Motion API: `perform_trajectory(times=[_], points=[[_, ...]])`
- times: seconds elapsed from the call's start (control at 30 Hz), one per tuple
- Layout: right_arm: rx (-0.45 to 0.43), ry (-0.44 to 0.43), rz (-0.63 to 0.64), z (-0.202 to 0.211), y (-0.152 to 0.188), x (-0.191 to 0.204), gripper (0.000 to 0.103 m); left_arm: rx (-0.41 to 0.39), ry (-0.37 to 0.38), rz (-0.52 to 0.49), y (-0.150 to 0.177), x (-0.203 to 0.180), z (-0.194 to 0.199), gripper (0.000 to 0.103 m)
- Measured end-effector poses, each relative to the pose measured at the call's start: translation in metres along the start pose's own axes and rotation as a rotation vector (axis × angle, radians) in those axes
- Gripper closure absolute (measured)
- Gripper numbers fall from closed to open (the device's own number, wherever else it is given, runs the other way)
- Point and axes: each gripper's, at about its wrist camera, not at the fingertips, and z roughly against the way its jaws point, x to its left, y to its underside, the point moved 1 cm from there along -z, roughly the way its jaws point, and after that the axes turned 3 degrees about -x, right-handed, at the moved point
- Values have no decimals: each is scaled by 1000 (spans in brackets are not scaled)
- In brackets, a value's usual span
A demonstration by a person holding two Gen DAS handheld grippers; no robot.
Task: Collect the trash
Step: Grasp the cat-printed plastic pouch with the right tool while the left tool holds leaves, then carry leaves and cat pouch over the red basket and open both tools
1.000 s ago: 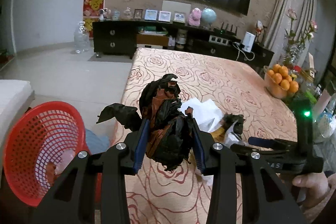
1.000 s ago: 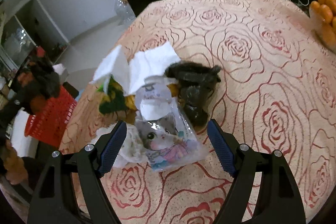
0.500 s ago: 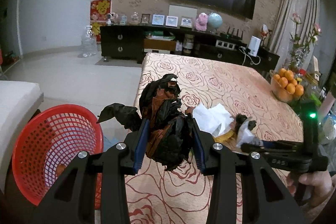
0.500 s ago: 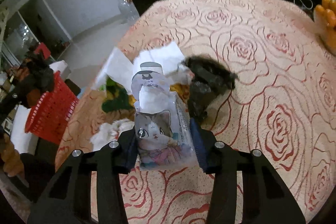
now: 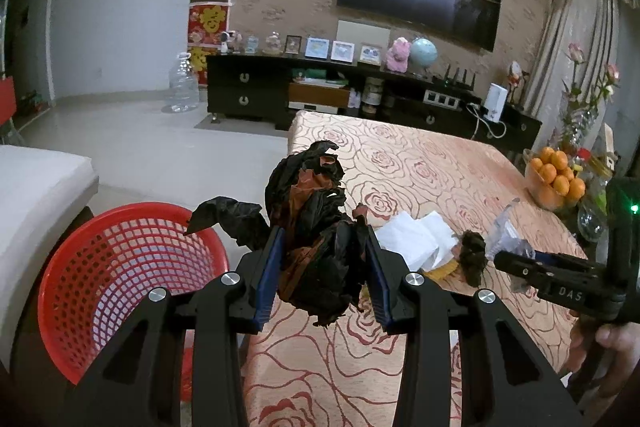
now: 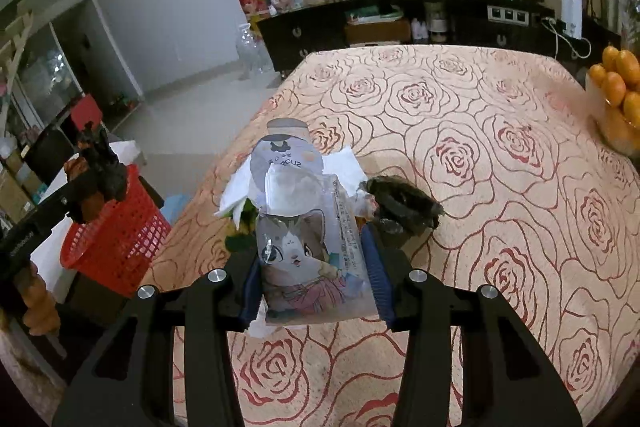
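Beside the rose-patterned table, the red basket lies lower left of the left gripper, which is clamped on a crumpled dark wrapper. A cat-printed packet is pinched upright by the right gripper, farther from the basket.

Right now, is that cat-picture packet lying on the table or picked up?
Picked up: the cat packet is pinched between the right tool's fingers, above the table.

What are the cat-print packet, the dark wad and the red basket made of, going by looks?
Cat-print packet: thin glossy plastic film, likely; partly see-through, with glare and creases.
Dark wad: crumpled black and brown wrapper, plastic or foil-lined; sharp folds, faint sheen. Can't tell which.
Red basket: moulded rigid plastic, by its uniform colour and regular mesh holes.
White sheets on the table: matte, soft folds, probably tissue.
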Motion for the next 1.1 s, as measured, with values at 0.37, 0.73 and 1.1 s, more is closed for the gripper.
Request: perform_trajectory(times=[0.37,0.73,1.1], points=[[-13,-4,32,-2,-4,19,59,-15,-59,34,-5,19,10,66],[-33,-25,66,-8,-13,47,59,-26,-140,63,-9,38,16,66],[-53,-73,137,-17,-27,94,59,-35,-248,101,-10,67,22,66]])
